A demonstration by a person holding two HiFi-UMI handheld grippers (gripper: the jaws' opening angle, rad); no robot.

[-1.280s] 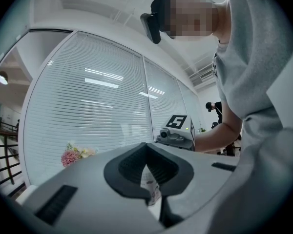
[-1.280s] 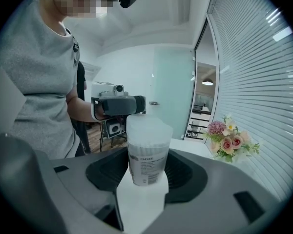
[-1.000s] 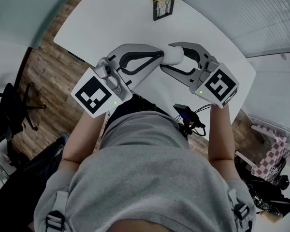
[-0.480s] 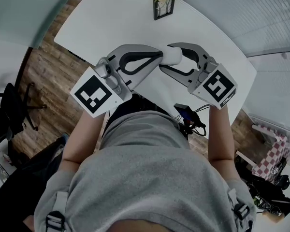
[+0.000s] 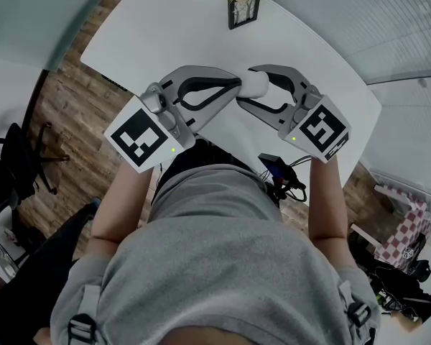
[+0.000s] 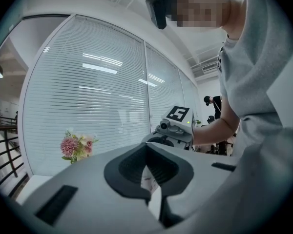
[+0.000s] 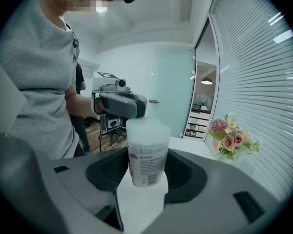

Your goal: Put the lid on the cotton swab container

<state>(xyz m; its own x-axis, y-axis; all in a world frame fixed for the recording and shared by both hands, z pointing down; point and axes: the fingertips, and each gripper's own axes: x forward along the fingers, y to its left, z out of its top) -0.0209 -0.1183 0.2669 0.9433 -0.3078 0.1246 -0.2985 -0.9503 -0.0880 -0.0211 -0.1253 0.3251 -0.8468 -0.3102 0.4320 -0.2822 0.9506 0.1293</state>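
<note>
The cotton swab container (image 7: 146, 165) is a white tub with a printed label, held upright above the table's near edge. My right gripper (image 7: 146, 179) is shut on its body, one pad on each side. A translucent lid (image 7: 147, 128) sits on top of the tub. My left gripper (image 7: 136, 106) reaches in from the other side, its tips closed on the lid's top, which they hide. In the head view the left gripper (image 5: 237, 86) and right gripper (image 5: 263, 85) meet at the container (image 5: 253, 83). A strip of the label shows past the left gripper (image 6: 154, 189).
The white table (image 5: 165, 27) has a vase of pink flowers (image 5: 243, 6) at its far edge, also in the right gripper view as flowers (image 7: 229, 140). An office chair (image 5: 18, 160) stands on the wooden floor at left. A black device with cables (image 5: 276, 171) hangs by the person's waist.
Both grippers stay joined at the container. The hands and marker cubes have shifted only slightly.
</note>
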